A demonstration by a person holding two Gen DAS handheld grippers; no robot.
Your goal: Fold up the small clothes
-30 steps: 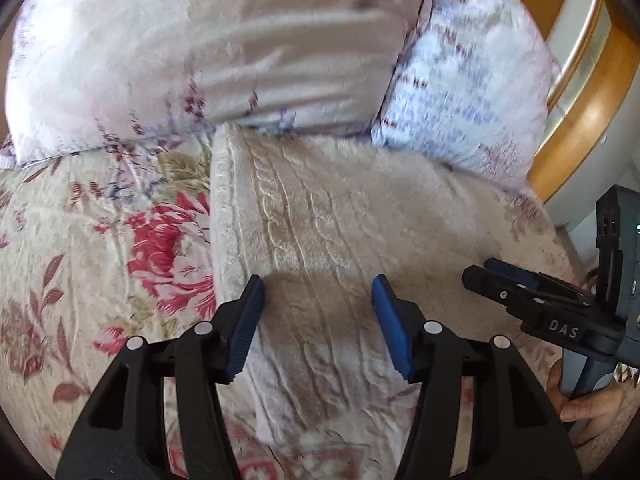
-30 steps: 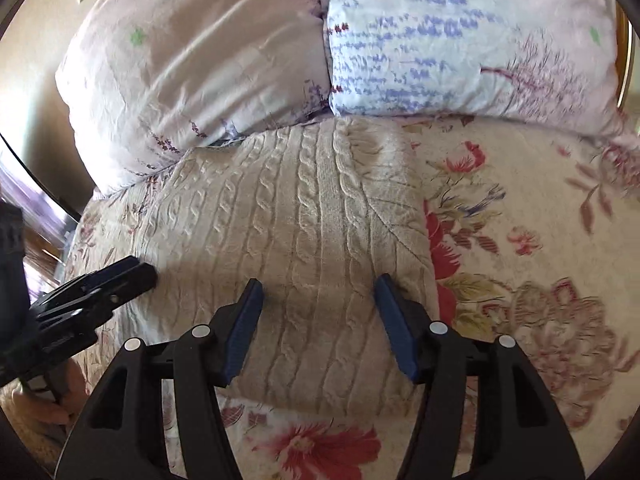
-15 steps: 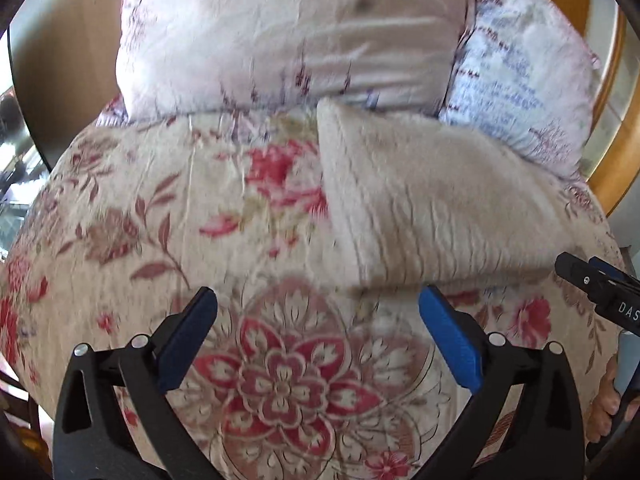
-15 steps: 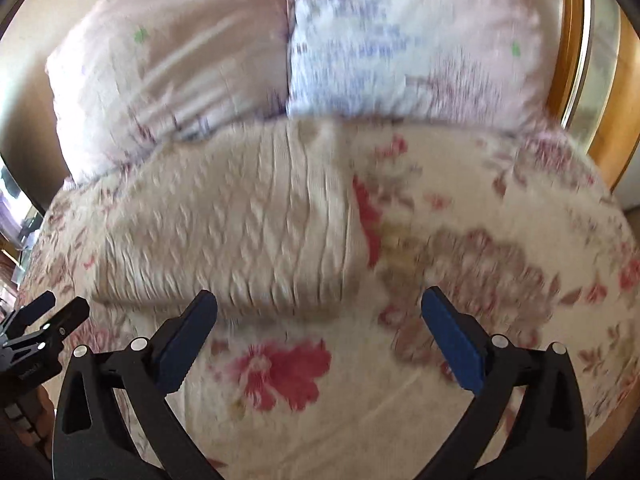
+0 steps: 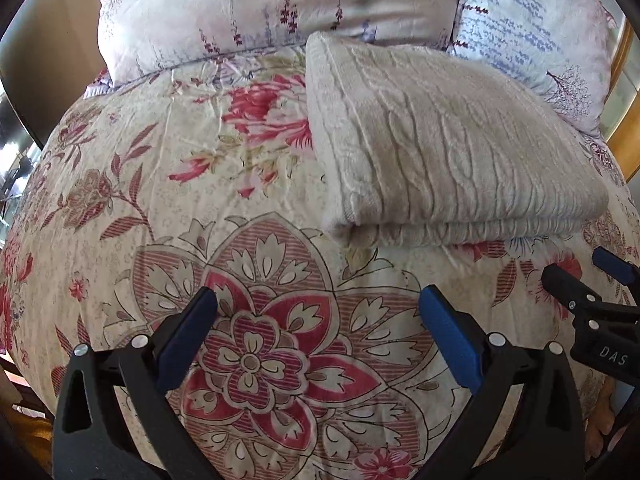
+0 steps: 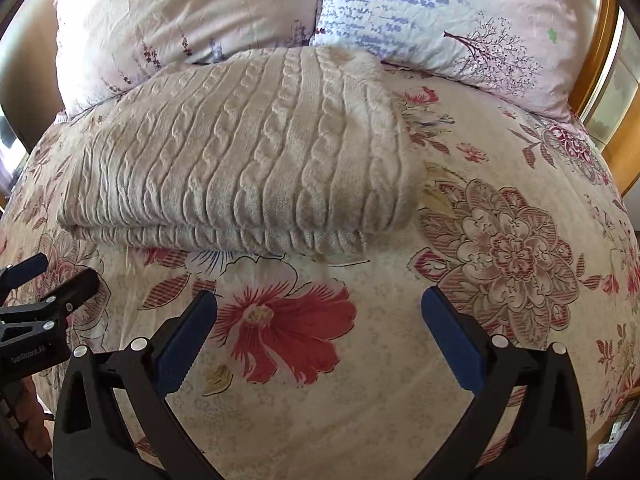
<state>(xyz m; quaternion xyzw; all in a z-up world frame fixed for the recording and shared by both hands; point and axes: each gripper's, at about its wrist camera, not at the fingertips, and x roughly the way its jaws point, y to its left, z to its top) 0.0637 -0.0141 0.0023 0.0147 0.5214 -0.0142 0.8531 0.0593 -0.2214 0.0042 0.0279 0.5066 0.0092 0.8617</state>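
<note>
A cream cable-knit sweater [image 5: 444,148] lies folded in a thick rectangle on the floral bedspread, its far edge against the pillows. It also shows in the right wrist view [image 6: 248,152]. My left gripper [image 5: 318,320] is open and empty, held above the bedspread short of the sweater's near left corner. My right gripper [image 6: 320,320] is open and empty, short of the sweater's near edge. Each gripper shows at the edge of the other's view: the right one [image 5: 588,280] and the left one [image 6: 48,276].
The floral bedspread [image 5: 248,356] covers the bed. Two pillows, a pale pink one [image 6: 180,20] and a blue-patterned one [image 6: 440,12], lean at the head. A wooden headboard [image 6: 612,128] runs along the right.
Both grippers have pulled back from over the sweater toward the near side of the bed, and their jaws have opened wider. The sweater stays folded in place.
</note>
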